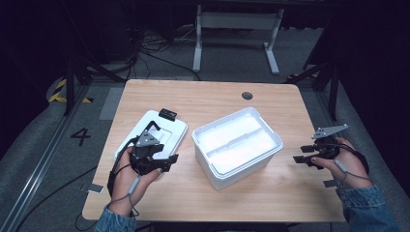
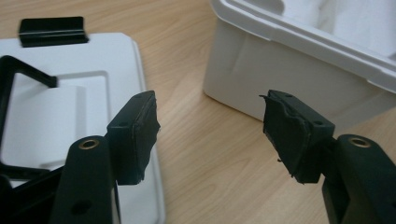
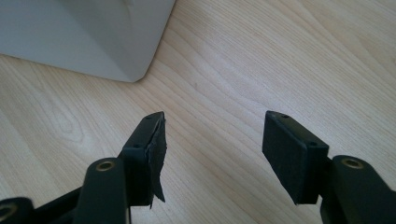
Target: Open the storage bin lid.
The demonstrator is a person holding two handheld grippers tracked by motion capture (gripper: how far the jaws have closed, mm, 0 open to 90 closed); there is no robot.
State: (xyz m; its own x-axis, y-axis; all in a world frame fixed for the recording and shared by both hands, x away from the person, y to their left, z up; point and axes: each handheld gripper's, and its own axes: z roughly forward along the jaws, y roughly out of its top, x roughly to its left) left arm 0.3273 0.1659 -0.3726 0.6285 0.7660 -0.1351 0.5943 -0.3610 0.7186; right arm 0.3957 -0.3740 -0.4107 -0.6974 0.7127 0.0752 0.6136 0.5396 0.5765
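Box [image 1: 237, 145]: white, open-topped, with a divider down the middle; it stands mid-bench, between your two hands, and looks empty.
Lid [image 1: 167, 126]: white, flat on the bench [image 1: 203, 96] just left of the box and apart from it, with a black handle [image 1: 151, 126] on top and a black clip [image 1: 168, 113] at its far edge.
Left claw [image 1: 167, 162]: spread wide with nothing between its pads; in the left claw's view it hangs over the lid's near edge, pointing at the gap between lid and box.
Right claw [image 1: 302, 155]: spread too and empty, over bare bench right of the box, whose corner [image 3: 135, 70] lies ahead of it.
Handling, as I judge it: the lid looks like thin moulded plastic, so light, fairly stiff and smooth enough to slide under the pads. The box walls look thicker and likely foam-like, easy to dent.
Where to hold: take the lid by its black handle or pinch one long edge; take the box by its rim [image 2: 299, 37], one claw per side, and squeeze gently.
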